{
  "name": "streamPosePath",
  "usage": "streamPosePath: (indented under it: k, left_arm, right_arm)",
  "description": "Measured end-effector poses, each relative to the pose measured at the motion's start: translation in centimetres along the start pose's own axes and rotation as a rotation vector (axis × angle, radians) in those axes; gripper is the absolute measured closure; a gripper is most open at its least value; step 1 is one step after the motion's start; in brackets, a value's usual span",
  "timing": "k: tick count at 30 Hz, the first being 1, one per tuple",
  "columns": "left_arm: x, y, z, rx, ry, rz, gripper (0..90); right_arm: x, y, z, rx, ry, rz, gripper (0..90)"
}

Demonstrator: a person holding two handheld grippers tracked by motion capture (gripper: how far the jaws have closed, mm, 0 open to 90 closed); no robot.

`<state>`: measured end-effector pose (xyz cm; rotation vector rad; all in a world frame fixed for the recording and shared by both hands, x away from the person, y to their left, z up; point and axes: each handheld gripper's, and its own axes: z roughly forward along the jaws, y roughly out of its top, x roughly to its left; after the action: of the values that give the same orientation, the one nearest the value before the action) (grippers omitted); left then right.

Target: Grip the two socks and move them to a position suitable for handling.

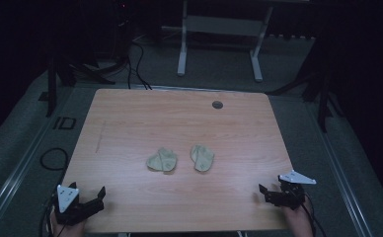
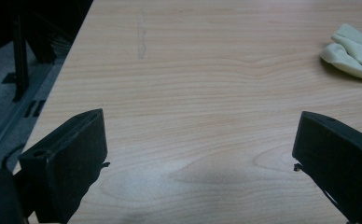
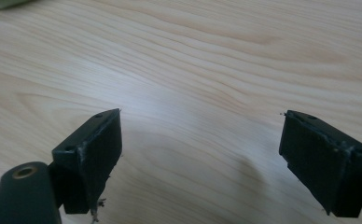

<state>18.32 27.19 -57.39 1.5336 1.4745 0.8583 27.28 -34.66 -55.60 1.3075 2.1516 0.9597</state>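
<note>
Two crumpled pale socks lie near the middle of the wooden table (image 1: 145, 118), the left sock (image 1: 162, 160) and the right sock (image 1: 202, 157) a short gap apart. At the near left corner, a hand holds my left gripper (image 1: 99, 198) open and pointing toward the socks. Its jaws (image 2: 200, 135) stand wide apart over bare wood, with the left sock (image 2: 354, 53) far off at the upper right. My right gripper (image 1: 264, 195) rests open at the near right corner. Between its spread jaws (image 3: 200, 126) is only tabletop, and a sliver of sock (image 3: 6, 3) shows at the top left.
A round cable hole (image 1: 217, 104) sits near the table's far edge, and a faint scratch line (image 1: 99, 136) runs along its left side. Beyond the table stands a white desk frame (image 1: 182, 49). A cable loop (image 1: 54, 159) lies on the grey floor at left.
</note>
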Motion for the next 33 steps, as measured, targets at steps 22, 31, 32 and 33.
streamPosePath:
  k: [22,31,32,33]
  left_arm:
    - [-1.6,0.5,-0.2,0.054,-0.108,-0.005,2.5]
    - [-2.0,0.4,-0.2,0.052,-0.117,0.021,2.5]
    - [-2.0,0.3,-0.2,0.053,-0.115,0.021,2.5]
    - [-2.0,0.3,-0.3,0.053,-0.118,0.019,2.5]
  right_arm:
    - [6.2,6.6,5.1,0.088,0.242,-0.083,13.1]
    - [9.0,10.1,8.1,0.065,0.259,-0.105,15.5]
    - [9.2,10.4,8.4,0.065,0.254,-0.118,19.2]
    - [9.5,10.8,8.6,0.064,0.253,-0.127,22.3]
